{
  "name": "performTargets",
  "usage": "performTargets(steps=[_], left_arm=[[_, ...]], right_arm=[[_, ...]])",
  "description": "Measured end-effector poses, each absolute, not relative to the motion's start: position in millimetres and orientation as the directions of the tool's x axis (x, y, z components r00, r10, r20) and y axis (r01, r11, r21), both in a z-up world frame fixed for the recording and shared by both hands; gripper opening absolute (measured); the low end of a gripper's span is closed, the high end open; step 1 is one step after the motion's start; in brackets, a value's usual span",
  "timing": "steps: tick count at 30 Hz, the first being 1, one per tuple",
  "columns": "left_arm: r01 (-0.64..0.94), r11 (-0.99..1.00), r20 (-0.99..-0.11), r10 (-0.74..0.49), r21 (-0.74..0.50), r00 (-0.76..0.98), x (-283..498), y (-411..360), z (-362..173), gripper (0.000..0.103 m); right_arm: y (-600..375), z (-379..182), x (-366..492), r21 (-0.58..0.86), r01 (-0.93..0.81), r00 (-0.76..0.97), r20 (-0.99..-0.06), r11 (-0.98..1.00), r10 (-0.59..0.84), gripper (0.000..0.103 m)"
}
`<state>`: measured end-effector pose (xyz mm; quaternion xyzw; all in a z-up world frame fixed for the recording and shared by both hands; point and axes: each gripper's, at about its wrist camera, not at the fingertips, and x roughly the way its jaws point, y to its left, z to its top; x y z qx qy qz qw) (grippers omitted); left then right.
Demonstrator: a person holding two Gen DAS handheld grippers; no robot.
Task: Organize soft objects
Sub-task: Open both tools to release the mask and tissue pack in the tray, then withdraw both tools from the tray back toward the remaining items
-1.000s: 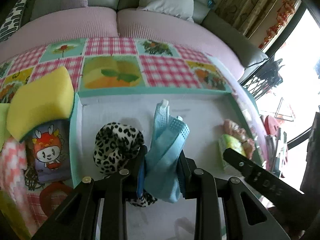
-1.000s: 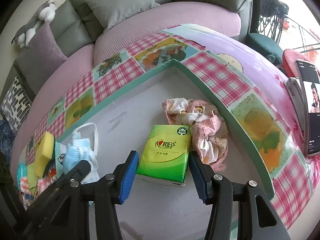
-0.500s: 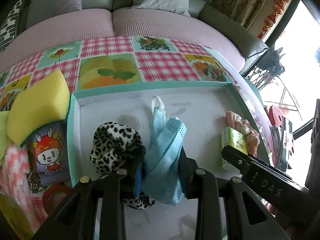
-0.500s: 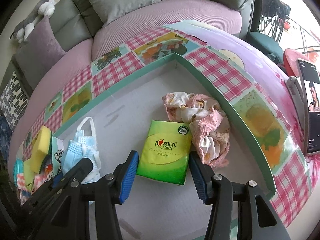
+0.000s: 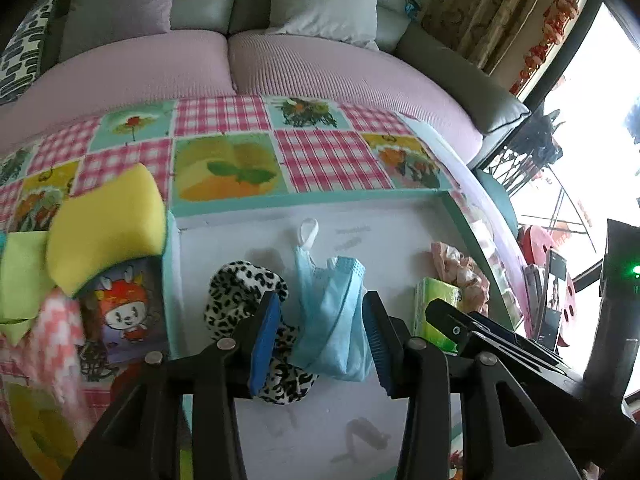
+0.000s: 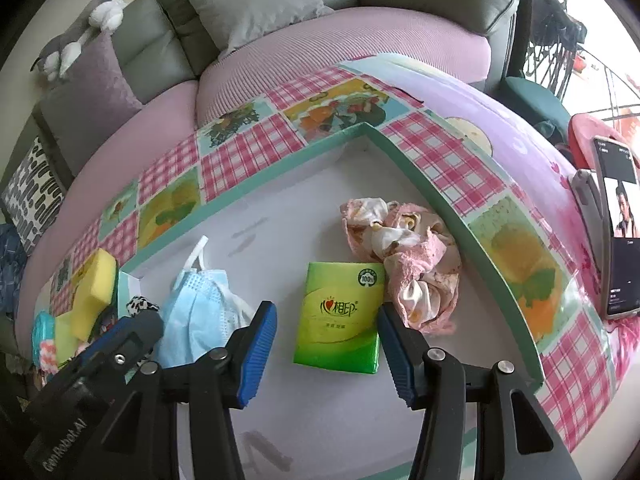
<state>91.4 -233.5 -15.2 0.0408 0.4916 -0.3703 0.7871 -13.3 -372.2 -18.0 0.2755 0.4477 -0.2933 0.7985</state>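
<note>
step: your left gripper (image 5: 318, 336) was opening off the mask (image 5: 332, 320), laid in tray (image 6: 472, 224) | right gripper (image 6: 326, 352) part-open, empty over tissues (image 6: 340, 316) | next: you'd fetch the sponge (image 5: 106, 224)

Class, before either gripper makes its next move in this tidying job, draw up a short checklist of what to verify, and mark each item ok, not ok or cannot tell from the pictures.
1. Mask released by the left gripper: ok; the fingers have just been opening, and a gap shows beside the mask.
2. Mask fully down on the tray: cannot tell from the left view; in the right view it seems to lie flat.
3. Leopard-print cloth clear of the left fingers: not ok, it lies right by one.
4. Right gripper empty: ok, open astride the tissue pack.
5. Tissue pack and pink cloth inside the tray: ok.
6. Sponge in the tray: not ok, still outside.
</note>
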Motion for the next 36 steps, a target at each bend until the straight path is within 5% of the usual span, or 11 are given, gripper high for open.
performTargets(steps=[10,16,20,27,31,36], left_arm=[[0.521,0.830,-0.831,-0.425,-0.199,0.359,107,-201,-5,0.044],[0.397,0.911,-0.874,-0.277,-0.108,0.398,124,-174,-15,0.045],[0.346,0.935,-0.883,-0.227,-0.080,0.411,130,-160,-17,0.059],[0.297,0.953,-0.887,-0.189,-0.062,0.421,134,-145,-15,0.065],[0.277,0.959,-0.896,-0.171,-0.056,0.410,139,-140,-20,0.086],[0.253,0.967,-0.886,-0.137,-0.023,0.442,140,-136,-17,0.087]], right_arm=[[-364,-16,-9,0.160,0.699,0.427,-0.875,0.697,-0.227,0.057],[-359,-17,-5,0.150,0.682,0.426,-0.877,0.716,-0.222,0.067],[-357,-17,-5,0.144,0.683,0.423,-0.877,0.716,-0.227,0.080],[-357,-17,-4,0.140,0.683,0.422,-0.876,0.717,-0.231,0.090],[-356,-17,-4,0.135,0.684,0.422,-0.875,0.717,-0.237,0.102],[-356,-16,-4,0.136,0.684,0.428,-0.870,0.716,-0.243,0.103]])
